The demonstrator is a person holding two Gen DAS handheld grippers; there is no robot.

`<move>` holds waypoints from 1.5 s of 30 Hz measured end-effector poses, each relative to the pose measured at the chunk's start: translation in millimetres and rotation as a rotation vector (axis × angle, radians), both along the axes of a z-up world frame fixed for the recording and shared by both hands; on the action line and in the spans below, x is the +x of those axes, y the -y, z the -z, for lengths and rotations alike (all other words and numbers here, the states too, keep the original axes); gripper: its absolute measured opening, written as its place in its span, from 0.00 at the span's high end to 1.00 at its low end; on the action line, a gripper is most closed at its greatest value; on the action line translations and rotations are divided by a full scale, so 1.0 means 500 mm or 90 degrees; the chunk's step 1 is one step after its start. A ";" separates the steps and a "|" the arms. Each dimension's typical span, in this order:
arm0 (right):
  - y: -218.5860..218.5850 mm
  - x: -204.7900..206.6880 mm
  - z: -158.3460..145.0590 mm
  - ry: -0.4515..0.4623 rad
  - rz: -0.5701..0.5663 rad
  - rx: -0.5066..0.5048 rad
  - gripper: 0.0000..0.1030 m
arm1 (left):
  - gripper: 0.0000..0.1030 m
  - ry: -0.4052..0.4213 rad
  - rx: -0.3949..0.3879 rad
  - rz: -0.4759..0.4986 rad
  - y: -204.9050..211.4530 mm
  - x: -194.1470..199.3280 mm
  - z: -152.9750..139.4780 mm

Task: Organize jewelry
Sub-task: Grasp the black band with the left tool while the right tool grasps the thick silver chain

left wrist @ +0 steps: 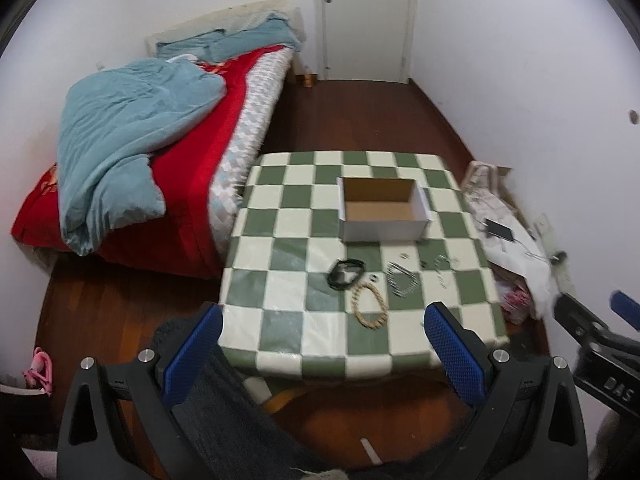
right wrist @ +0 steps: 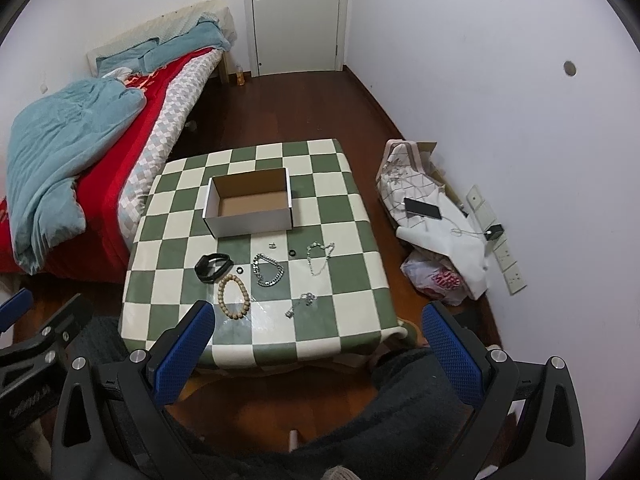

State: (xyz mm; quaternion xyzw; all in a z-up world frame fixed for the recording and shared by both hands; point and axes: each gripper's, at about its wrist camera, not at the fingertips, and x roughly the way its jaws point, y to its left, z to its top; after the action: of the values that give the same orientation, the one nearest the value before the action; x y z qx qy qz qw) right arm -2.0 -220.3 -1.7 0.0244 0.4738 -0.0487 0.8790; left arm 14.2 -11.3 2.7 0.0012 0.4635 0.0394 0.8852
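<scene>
Jewelry lies scattered on the near half of the checkered table (right wrist: 352, 216), and I see it best through my right wrist camera: a black bracelet (right wrist: 213, 267), a wooden bead bracelet (right wrist: 234, 293) just in front of it, a heavy silver chain (right wrist: 269, 270) to their right, a thinner silver chain (right wrist: 320, 257) farther right, and another small silver piece (right wrist: 302, 303) nearest the table's front edge. Two small dark rings (right wrist: 293, 253) and a tiny earring-like bit (right wrist: 273, 245) sit between the chains and the box, too small for me to identify firmly. Behind them stands a white cardboard box (right wrist: 249, 204), open on top with nothing inside, apart from all the pieces. My left gripper (left wrist: 322, 330) hangs wide open over the table's near edge with nothing between its blue pads. My right gripper (right wrist: 318, 326) is likewise spread wide and holding nothing, short of the table's front corner. A bed (left wrist: 132, 160) with a teal blanket stands left of the table, and a phone (right wrist: 423, 209) rests on a white bag by the wall to the right.
</scene>
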 end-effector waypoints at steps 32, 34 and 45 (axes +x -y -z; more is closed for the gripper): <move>-0.060 0.424 0.601 -0.302 0.016 0.010 0.22 | 0.01 -0.238 0.184 -0.011 -0.040 0.389 0.521; -0.071 0.430 0.615 -0.311 0.013 0.011 0.25 | 0.01 -0.241 0.162 -0.010 -0.043 0.400 0.523; -0.087 0.427 0.645 -0.319 0.014 0.034 0.37 | 0.19 -0.285 0.086 0.044 -0.029 0.416 0.550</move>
State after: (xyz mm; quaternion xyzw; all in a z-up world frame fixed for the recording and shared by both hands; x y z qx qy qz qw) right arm 211.4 -176.7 -324.3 0.0396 0.6777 -0.0501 0.7326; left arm 222.1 3.2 -272.6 0.0852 0.6444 0.0391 0.7589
